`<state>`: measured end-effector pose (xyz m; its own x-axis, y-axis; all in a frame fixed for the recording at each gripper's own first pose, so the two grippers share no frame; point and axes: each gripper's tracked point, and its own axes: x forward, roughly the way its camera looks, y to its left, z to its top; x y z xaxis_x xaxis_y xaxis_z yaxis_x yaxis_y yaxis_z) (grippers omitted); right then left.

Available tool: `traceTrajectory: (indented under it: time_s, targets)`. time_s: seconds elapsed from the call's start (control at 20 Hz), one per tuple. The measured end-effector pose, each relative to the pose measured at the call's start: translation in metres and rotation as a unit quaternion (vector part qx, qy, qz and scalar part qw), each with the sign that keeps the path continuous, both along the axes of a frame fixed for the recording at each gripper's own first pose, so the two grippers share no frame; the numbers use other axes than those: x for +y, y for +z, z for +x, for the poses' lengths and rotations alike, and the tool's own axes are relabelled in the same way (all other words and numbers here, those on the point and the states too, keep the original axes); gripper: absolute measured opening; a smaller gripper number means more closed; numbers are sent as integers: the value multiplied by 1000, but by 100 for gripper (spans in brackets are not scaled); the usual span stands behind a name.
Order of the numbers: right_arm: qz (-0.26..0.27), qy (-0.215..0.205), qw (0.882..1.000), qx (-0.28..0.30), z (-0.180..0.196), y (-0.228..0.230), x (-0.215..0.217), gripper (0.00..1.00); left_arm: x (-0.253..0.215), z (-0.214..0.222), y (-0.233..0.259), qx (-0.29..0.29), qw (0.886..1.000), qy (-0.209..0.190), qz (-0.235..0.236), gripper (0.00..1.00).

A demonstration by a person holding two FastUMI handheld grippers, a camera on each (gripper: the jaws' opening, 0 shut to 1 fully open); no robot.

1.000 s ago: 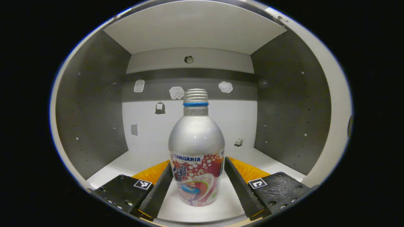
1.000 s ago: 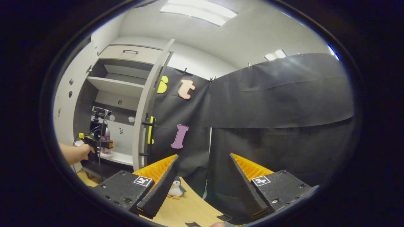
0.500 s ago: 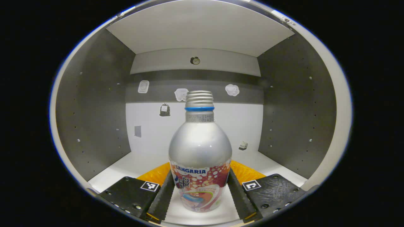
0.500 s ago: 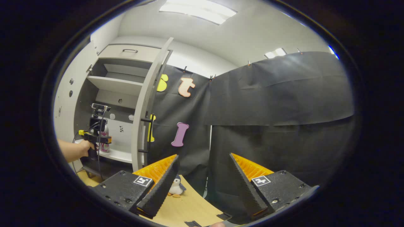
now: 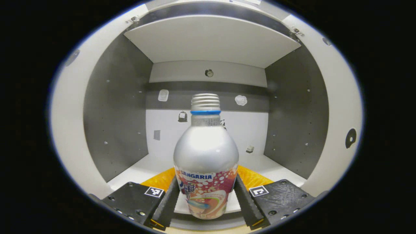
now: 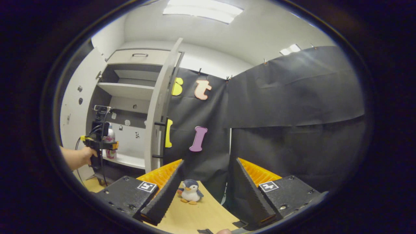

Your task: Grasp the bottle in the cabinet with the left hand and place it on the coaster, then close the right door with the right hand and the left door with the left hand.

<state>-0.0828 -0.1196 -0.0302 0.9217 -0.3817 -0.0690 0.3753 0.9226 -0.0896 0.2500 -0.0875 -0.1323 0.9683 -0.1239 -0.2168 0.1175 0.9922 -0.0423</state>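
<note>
With my left gripper (image 5: pixel 205 203) clamped on the bottle (image 5: pixel 205 162), both fingers pressing its lower body, the bottle stands upright, long axis vertical, at the front lip of the cabinet shelf (image 5: pixel 273 165). Coaster not in sight (can't place it). My right gripper (image 6: pixel 203 191) hangs well apart, jaws spread and empty, nearer the right door (image 6: pixel 161 110) for its later turn.
</note>
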Motion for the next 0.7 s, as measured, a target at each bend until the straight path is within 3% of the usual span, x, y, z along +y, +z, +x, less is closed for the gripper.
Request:
traceTrajectory:
  time_s: [0.15,0.25,0.4,0.7]
  targets:
    - [8,29,1000,4,17,-3,8,99,5,-28,2,-1,1000,2,4,80]
    - [13,45,999,5,19,-5,10,99,8,-47,6,-4,1000,1,-2,84]
    - [23,67,997,9,25,-10,15,100,14,-72,13,-19,1000,6,8,80]
    - [29,103,994,16,37,-15,25,99,23,-112,21,-37,999,12,22,84]
